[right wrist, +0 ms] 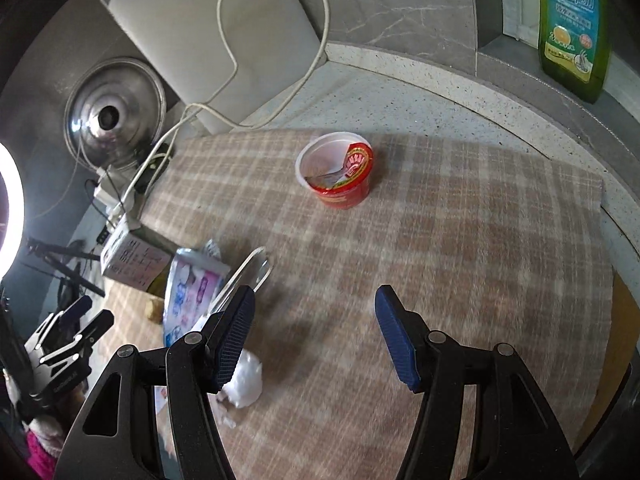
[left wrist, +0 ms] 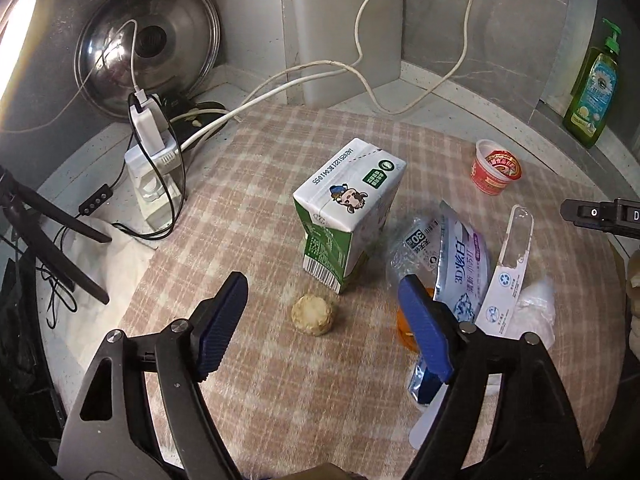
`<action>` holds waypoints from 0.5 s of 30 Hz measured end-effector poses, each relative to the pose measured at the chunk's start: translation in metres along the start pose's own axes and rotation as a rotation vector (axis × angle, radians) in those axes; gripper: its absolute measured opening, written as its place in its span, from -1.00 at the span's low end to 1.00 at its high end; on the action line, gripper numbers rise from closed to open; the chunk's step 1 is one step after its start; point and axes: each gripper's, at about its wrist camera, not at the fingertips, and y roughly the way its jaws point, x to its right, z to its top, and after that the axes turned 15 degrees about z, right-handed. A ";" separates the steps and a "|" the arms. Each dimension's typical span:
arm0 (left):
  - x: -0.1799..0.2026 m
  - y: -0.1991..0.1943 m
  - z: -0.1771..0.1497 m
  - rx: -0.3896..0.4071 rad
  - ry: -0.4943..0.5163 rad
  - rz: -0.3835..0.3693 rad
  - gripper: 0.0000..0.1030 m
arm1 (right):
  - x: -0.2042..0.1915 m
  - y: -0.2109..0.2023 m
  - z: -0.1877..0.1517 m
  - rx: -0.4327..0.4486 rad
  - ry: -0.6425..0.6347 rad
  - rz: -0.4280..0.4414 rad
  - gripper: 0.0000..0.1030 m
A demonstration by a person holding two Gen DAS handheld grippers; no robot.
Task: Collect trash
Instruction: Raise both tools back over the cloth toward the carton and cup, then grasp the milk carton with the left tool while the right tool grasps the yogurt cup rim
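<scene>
Trash lies on a pink checked mat (left wrist: 248,208). A green and white milk carton (left wrist: 346,216) stands in the middle, with a beige round lump (left wrist: 313,314) in front of it. My left gripper (left wrist: 322,300) is open, its jaws either side of the lump, above the mat. To the right lie a clear wrapper (left wrist: 412,248), a silver-blue toothpaste pack (left wrist: 464,264), a toothbrush blister pack (left wrist: 510,264) and crumpled white tissue (left wrist: 538,304). A red cup (right wrist: 336,170) with its lid peeled back stands ahead of my open, empty right gripper (right wrist: 316,312). The tissue (right wrist: 246,380) lies by its left finger.
A pot lid (left wrist: 148,44) leans on the back wall beside a power strip (left wrist: 154,176) with chargers and white cables (left wrist: 304,76). A green dish soap bottle (left wrist: 594,88) stands on the right ledge. A tripod (left wrist: 48,236) stands at the left. A white cutting board (right wrist: 208,40) leans at the back.
</scene>
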 end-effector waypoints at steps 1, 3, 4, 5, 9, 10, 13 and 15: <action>0.001 0.004 0.002 -0.002 0.005 -0.001 0.56 | 0.003 0.002 0.003 0.000 0.004 0.003 0.20; 0.006 0.011 0.008 0.000 0.021 0.005 0.56 | 0.009 0.007 0.011 -0.001 0.017 0.005 0.20; 0.007 0.014 0.011 0.001 0.029 0.008 0.56 | 0.012 0.009 0.014 -0.001 0.022 0.007 0.20; 0.008 0.016 0.012 0.002 0.033 0.011 0.56 | 0.014 0.010 0.018 0.000 0.029 0.010 0.20; 0.012 0.026 0.020 0.009 0.049 0.009 0.56 | 0.023 0.021 0.033 -0.001 0.062 0.018 0.20; 0.013 0.028 0.022 0.011 0.052 0.008 0.56 | 0.026 0.024 0.036 -0.001 0.072 0.021 0.20; 0.015 0.033 0.025 0.013 0.052 0.006 0.56 | 0.033 0.030 0.047 0.006 0.110 0.035 0.20; 0.016 0.037 0.027 0.013 0.047 0.005 0.56 | 0.039 0.036 0.054 0.010 0.139 0.039 0.20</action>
